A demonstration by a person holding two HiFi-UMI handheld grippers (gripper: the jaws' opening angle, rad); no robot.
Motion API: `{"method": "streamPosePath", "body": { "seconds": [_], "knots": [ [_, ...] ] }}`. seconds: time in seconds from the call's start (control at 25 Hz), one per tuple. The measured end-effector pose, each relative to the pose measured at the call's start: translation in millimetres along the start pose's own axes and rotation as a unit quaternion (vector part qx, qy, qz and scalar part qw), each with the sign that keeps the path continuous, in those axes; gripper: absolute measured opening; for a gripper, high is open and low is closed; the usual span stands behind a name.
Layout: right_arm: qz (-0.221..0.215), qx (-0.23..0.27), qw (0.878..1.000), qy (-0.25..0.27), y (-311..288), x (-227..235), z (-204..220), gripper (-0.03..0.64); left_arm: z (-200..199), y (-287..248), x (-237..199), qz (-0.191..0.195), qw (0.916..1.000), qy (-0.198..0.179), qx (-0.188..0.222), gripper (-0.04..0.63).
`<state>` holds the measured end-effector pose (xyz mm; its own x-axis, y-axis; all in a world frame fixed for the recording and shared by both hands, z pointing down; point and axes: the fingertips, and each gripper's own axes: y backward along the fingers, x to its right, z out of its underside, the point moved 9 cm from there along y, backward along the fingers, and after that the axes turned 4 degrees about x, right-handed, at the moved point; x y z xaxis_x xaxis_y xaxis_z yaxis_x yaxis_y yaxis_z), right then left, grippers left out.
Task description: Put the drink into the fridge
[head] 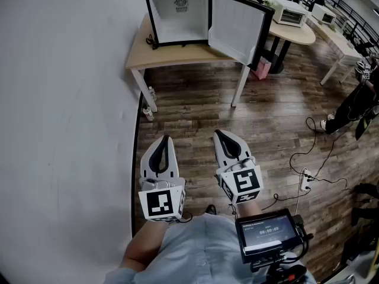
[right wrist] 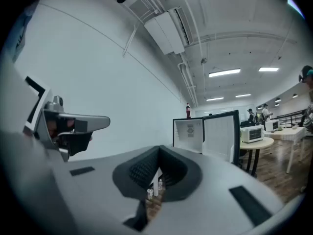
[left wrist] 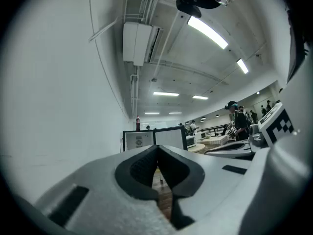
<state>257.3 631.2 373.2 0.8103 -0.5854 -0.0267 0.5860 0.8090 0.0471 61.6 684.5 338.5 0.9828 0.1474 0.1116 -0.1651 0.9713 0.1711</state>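
Drink bottle (right wrist: pixel 188 110), slim, dark and red, stands upright on top of the black-cased, white-lined fridge (right wrist: pixel 189 134), whose door hangs open. My left gripper (head: pixel 164 141) and right gripper (head: pixel 220 136), white plastic with ribbed black pads (right wrist: pixel 139 173), face the fridge from well apart, both clenched on nothing; the right looks slightly nearer.

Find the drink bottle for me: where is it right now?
In the right gripper view the bottle stands upright on top of the open fridge, left of its swung-out door. The fridge sits on the table by the white wall.
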Motion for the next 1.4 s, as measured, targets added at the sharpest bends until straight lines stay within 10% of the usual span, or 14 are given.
{"method": "streamPosePath", "body": {
  "seconds": [0.56,0.64,0.76,1.4],
  "knots": [
    [-0.014,-0.007,1.0,-0.002,14,29,14,0.005,11,-3,31,-0.016,0.9998,0.005,-0.009,0.008],
    [-0.022,-0.011,1.0,-0.006,9,30,17,0.194,15,-6,30,-0.019,0.9997,0.004,-0.016,0.008],
    [-0.024,-0.013,1.0,-0.001,-5,35,21,0.229,22,-17,22,-0.024,0.9995,0.005,-0.021,0.008],
    [0.021,-0.007,1.0,0.003,-224,92,24,0.242,71,-209,-126,-0.021,0.9997,0.002,-0.013,0.008]
  ]
}}
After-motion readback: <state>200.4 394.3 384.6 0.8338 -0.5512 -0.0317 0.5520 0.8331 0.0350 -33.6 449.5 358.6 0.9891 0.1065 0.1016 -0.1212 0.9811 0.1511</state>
